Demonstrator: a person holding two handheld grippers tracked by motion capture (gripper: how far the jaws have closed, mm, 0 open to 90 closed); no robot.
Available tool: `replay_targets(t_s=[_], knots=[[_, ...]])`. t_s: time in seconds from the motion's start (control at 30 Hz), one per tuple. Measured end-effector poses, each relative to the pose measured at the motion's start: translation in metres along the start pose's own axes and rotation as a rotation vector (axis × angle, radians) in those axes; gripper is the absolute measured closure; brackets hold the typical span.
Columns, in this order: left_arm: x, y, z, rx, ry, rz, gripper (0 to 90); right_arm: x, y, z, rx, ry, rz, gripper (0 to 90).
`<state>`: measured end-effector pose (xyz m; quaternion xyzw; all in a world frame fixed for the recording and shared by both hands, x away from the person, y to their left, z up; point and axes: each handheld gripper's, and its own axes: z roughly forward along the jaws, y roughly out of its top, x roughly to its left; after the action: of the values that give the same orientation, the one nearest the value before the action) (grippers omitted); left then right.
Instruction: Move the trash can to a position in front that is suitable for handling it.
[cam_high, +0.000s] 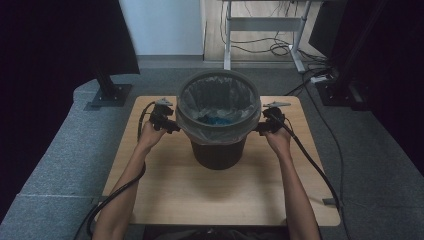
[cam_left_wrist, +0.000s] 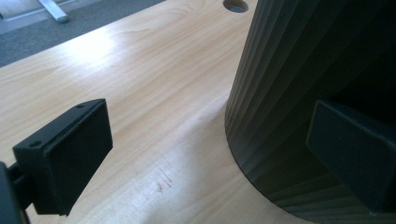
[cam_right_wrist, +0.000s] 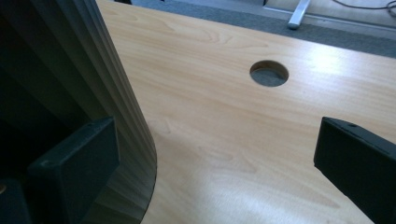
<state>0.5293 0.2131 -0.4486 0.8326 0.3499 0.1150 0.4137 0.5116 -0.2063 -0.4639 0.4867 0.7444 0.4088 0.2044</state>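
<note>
Your forearms: they come in from the near edge of the desk (cam_high: 165, 192), one on each side of the bin.
Your left gripper (cam_high: 165, 120): you hold it against the left side of the bin, just under the rim. In the left gripper view its jaws stand wide apart; one is over the bare wood, the other is in front of the ribbed wall, and nothing is clamped between them.
Your right gripper (cam_high: 267, 124): you hold it at the right side of the bin, at the same height as the left one. In the right gripper view its jaws are also wide apart; one is close to the ribbed wall, the other is over the wood.
Bin (cam_high: 218, 150): dark, round, ribbed on the outside, upright. It stands in the middle of the desk, nearer to the far edge than to the near edge.
Liner (cam_high: 200, 97): a clear plastic bag inside the bin, folded over the rim all around.
Blue thing (cam_high: 218, 120): it lies at the bottom of the liner; you cannot tell what it is.
Cable hole (cam_right_wrist: 269, 73): a round hole in the desk top, near the far edge, just beside the bin.
Cables: one trails from each gripper, along your arm and over the near edge.
</note>
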Motion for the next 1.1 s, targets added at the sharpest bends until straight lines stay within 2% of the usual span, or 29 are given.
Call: replay_targets(t_s=[0.17, 0.37, 0.47, 0.63, 0.93, 1.1], knots=[[-0.011, -0.004, -0.007, 0.013, -0.005, 0.035, 0.0, 0.004, -0.008, -0.010, -0.001, 0.005, -0.020, 0.2], [-0.025, -0.014, -0.014, -0.005, -0.007, 0.045, 0.0, 0.011, -0.018, -0.022, -0.006, 0.016, -0.034, 0.9], [-0.032, -0.018, -0.020, 0.003, -0.004, 0.067, 0.1, 0.014, -0.023, -0.028, -0.007, 0.022, -0.045, 1.0], [-0.042, -0.023, -0.028, 0.009, 0.008, 0.097, 0.1, 0.022, -0.030, -0.040, 0.000, 0.027, -0.086, 1.0], [-0.061, -0.035, -0.042, 0.021, 0.016, 0.113, 0.4, 0.036, -0.042, -0.057, 0.001, 0.028, -0.129, 1.0], [-0.070, -0.041, -0.049, 0.026, 0.004, 0.119, 0.5, 0.039, -0.049, -0.065, -0.001, 0.045, -0.123, 1.0]])
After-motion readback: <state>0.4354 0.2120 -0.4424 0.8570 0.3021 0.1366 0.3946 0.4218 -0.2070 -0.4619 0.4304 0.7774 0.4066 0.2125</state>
